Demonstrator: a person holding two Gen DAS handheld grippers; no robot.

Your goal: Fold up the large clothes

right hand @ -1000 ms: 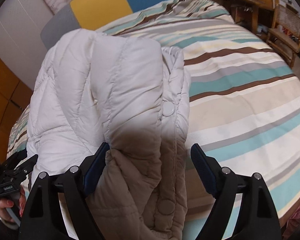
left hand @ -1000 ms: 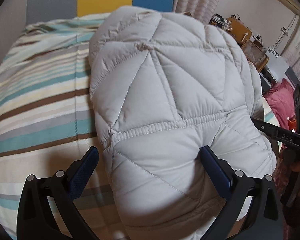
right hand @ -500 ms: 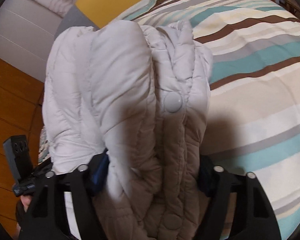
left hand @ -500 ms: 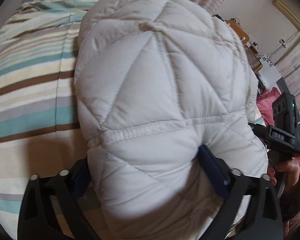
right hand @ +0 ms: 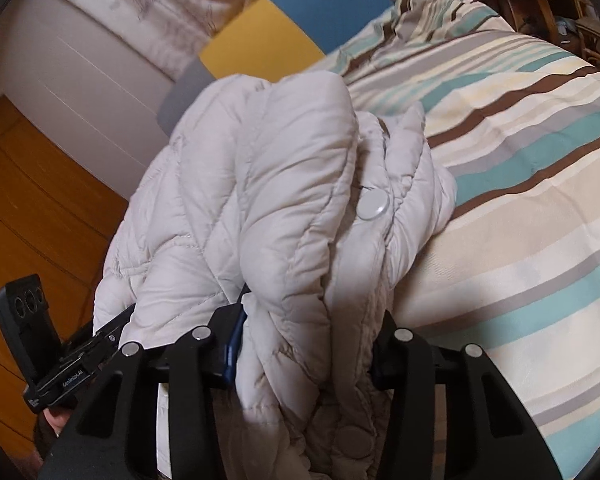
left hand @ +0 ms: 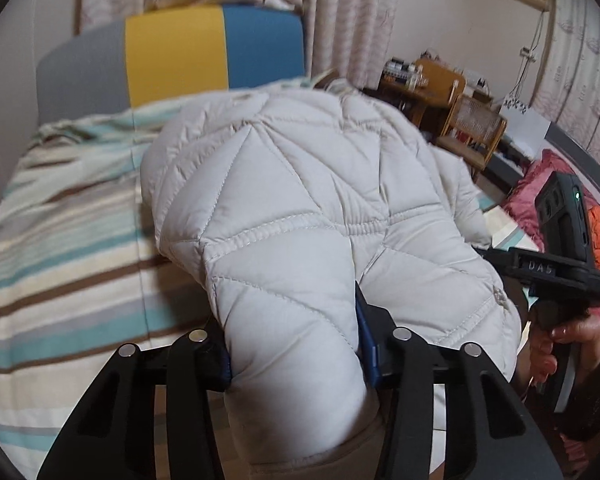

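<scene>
Quilted pale fabric fills both views: the jacket [left hand: 300,216] is bunched between the two tools above the striped bed [left hand: 60,240]; the jaws of the left gripper [left hand: 294,344] have just been closing, and now its blue pads pinch a thick fold of the jacket's padded edge; the jaws of the right gripper [right hand: 306,344] have just been closing too, and they squeeze the part with the round snap [right hand: 374,206], the fabric bulging over both pads. This means, I think, that the grasp step is done on both sides and the jacket can now be lifted or carried over for the next fold; the padding is puffy and slippery, so a fold may slide out of the pads if it is pulled fast. Compared with one second ago, both pairs of fingers stood wide apart with the jacket only lying between them, not pressed; the left view now shows more of the headboard [left hand: 216,52] and curtains [left hand: 340,20], and in the right view the jacket looks more gathered and raised from the bed.
</scene>
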